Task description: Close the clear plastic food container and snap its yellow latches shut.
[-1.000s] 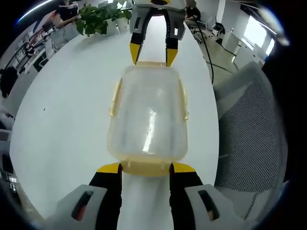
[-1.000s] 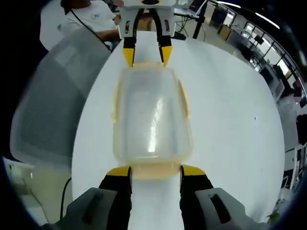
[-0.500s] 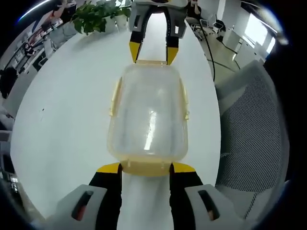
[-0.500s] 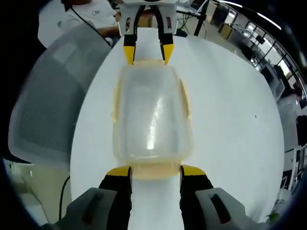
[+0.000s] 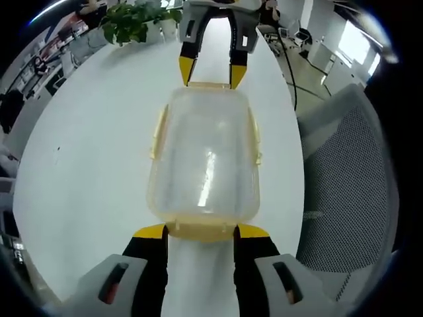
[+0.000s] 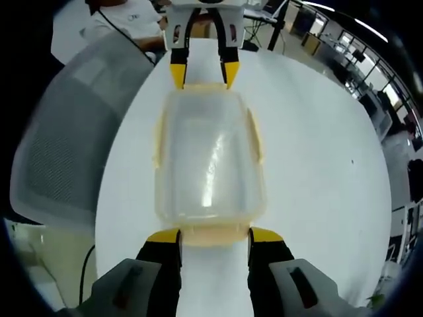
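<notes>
The clear plastic container [image 5: 205,158] lies lengthwise on the white table [image 5: 92,145] with its lid on top. My left gripper [image 5: 201,232] is open, its yellow-tipped jaws standing either side of the near yellow end latch [image 5: 201,229]. At the far end my right gripper [image 5: 211,74] straddles the other end latch [image 5: 210,86]. The right gripper view shows the container [image 6: 210,158] mirrored: right gripper [image 6: 215,236] open around its end latch [image 6: 215,232], left gripper [image 6: 203,76] opposite. Yellow side latches [image 5: 254,139] run along both long sides; whether they are snapped is unclear.
A grey mesh office chair [image 5: 350,172] stands close to the table edge beside the container, also seen as the chair [image 6: 66,132]. A potted plant [image 5: 135,23] sits at the far end of the table. A person [image 6: 125,23] sits beyond the table.
Nothing has visibly changed apart from a slight drift of both views; container and both grippers keep their places.
</notes>
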`<state>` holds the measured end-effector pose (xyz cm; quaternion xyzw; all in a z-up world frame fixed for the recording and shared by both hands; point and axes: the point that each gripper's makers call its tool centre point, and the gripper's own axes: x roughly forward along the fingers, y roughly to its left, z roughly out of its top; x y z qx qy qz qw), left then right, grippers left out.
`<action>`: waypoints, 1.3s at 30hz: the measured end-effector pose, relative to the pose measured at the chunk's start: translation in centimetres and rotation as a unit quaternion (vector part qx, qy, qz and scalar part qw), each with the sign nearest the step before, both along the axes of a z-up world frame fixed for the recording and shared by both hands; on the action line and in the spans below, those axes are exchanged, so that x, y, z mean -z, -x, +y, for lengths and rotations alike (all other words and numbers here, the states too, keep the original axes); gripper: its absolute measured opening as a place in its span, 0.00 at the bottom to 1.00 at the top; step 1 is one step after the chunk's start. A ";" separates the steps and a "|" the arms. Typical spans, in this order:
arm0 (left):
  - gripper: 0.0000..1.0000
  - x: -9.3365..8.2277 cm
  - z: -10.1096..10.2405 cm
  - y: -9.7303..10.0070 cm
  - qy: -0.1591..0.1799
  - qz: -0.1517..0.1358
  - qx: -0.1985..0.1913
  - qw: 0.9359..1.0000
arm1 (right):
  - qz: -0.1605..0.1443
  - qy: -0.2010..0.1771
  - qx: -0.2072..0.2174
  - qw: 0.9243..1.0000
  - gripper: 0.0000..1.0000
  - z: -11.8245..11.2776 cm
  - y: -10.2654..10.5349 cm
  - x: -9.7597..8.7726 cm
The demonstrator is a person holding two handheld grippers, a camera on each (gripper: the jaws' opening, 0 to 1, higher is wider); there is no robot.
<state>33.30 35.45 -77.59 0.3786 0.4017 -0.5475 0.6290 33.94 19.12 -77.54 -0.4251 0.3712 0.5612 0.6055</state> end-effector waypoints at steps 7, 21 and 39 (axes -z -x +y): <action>0.37 0.0 -0.1 0.1 -0.003 0.002 0.001 1.000 | 0.005 -0.002 0.000 1.000 0.38 -0.1 0.2 0.1; 0.39 -0.1 -0.1 0.1 0.000 -0.002 -0.001 1.000 | 0.008 -0.008 -0.006 1.000 0.39 -0.1 0.2 0.1; 0.46 0.1 0.7 0.9 -0.012 0.004 0.001 1.000 | 0.011 0.003 0.000 1.000 0.43 -1.0 0.4 0.1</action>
